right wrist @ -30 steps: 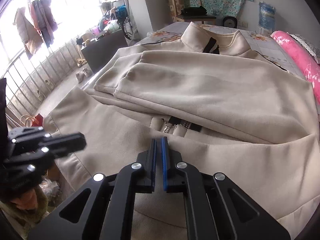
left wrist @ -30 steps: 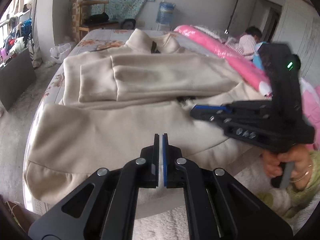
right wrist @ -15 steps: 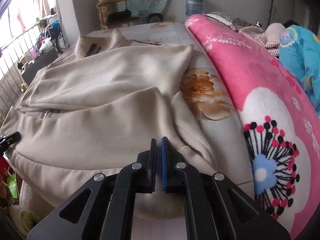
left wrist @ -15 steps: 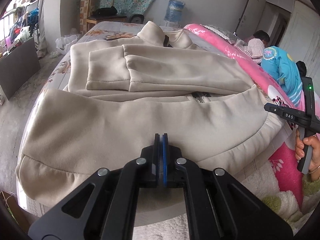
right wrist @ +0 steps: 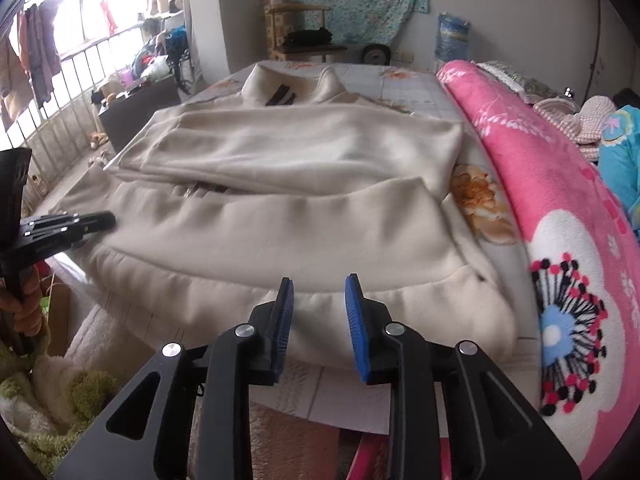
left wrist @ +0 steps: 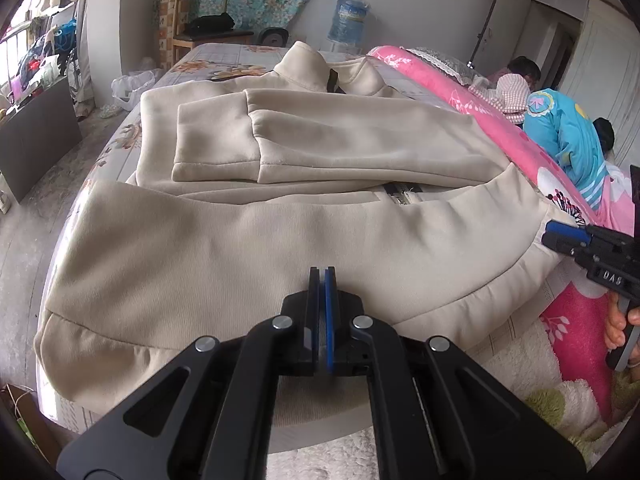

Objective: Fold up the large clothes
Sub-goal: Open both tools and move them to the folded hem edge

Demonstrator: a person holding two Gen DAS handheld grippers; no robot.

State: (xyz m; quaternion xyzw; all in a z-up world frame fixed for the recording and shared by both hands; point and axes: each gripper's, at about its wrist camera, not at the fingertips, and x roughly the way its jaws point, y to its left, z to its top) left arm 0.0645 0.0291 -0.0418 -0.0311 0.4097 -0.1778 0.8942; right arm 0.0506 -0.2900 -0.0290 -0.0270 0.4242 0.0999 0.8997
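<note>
A large cream zip-up jacket lay spread across the bed, filling the middle of both wrist views, its stand-up collar at the far end near the top centre of each frame and its gathered hem band at the near edge, drooping slightly over the mattress side. Both sleeves were folded across the chest, one cuff overlapping the other at centre left of the left wrist view, and a short stretch of dark zipper showed just below them. The fabric looked soft and fleecy, with shallow wrinkles running across the lower body panel. In the left wrist view the left gripper sat at lower centre with its jaws pressed together, nothing visibly caught between them, its tips over the hem region of the jacket. In the right wrist view the right gripper stood at lower centre with its jaws parting, a clear gap between the blue pads and no cloth inside it; the hem corner of the jacket lay just beyond the fingertips. A pink floral blanket ran along the right side of the bed, just beside the jacket's right edge. A blue water bottle stood against the far wall, upper centre of the left wrist view
</note>
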